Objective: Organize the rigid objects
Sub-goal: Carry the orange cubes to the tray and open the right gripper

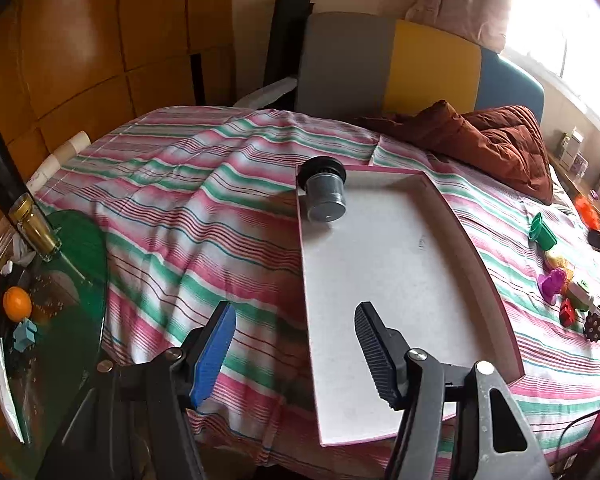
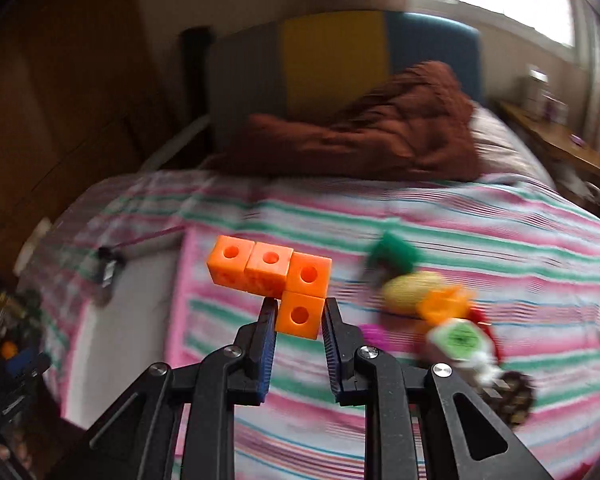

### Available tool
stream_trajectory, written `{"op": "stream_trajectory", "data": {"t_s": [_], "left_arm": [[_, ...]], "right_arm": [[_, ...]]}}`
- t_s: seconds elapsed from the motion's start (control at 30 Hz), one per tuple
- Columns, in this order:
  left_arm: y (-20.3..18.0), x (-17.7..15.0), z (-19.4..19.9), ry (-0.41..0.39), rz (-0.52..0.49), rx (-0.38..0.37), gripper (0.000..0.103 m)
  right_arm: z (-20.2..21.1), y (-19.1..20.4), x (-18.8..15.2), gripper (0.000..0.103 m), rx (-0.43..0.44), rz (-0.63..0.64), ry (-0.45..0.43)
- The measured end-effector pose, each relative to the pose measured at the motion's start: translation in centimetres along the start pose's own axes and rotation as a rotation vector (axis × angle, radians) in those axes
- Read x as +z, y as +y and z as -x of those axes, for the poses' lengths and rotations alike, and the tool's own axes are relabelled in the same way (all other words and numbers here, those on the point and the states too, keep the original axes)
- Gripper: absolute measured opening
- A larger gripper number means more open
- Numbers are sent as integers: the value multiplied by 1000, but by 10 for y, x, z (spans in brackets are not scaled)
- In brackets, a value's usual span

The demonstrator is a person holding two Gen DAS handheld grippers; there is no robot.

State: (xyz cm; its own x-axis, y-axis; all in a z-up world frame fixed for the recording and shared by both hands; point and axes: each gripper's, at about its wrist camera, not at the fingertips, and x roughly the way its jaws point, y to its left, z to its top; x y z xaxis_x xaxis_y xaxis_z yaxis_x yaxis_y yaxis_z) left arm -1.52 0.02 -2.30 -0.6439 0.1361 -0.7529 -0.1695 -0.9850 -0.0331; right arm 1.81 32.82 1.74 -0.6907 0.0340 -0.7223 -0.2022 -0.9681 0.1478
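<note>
Lying on the striped bedspread (image 1: 204, 208), a shallow white tray (image 1: 400, 280) w/ pink rim holds only a dark cylindrical jar (image 1: 325, 196), tipped on its side in the tray's far left corner, lid end pointing away. No legible writing. Right gripper (image 2: 299, 314) is clamped on an orange L-shaped block piece (image 2: 278, 274), long arm running left, above the bedspread beside the tray's right edge. Left gripper (image 1: 296, 344) is apart, empty, over the tray's near left edge.

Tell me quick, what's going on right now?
Right tongs shut on orange block piece. Left tongs open, empty. Tray holds one dark jar.
</note>
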Motion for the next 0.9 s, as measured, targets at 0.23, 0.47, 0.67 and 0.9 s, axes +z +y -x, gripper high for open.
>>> {"op": "stream_trajectory", "data": {"t_s": [0.23,0.47,0.67,0.9], "left_arm": [[16,1,-1,2,32,13,63],[40,-1,-3,6,79,53,63],[51,-3,-7,17,104,66,63],[45,0,-2,-1,87,57,63]], "right_arm": [[-70,123,-15,22,187,182,177],[-139,199,-36,23,196,230,308],[-166,222,-33,26,202,219,304],[-125,209,-29,40,229,254,225]]}}
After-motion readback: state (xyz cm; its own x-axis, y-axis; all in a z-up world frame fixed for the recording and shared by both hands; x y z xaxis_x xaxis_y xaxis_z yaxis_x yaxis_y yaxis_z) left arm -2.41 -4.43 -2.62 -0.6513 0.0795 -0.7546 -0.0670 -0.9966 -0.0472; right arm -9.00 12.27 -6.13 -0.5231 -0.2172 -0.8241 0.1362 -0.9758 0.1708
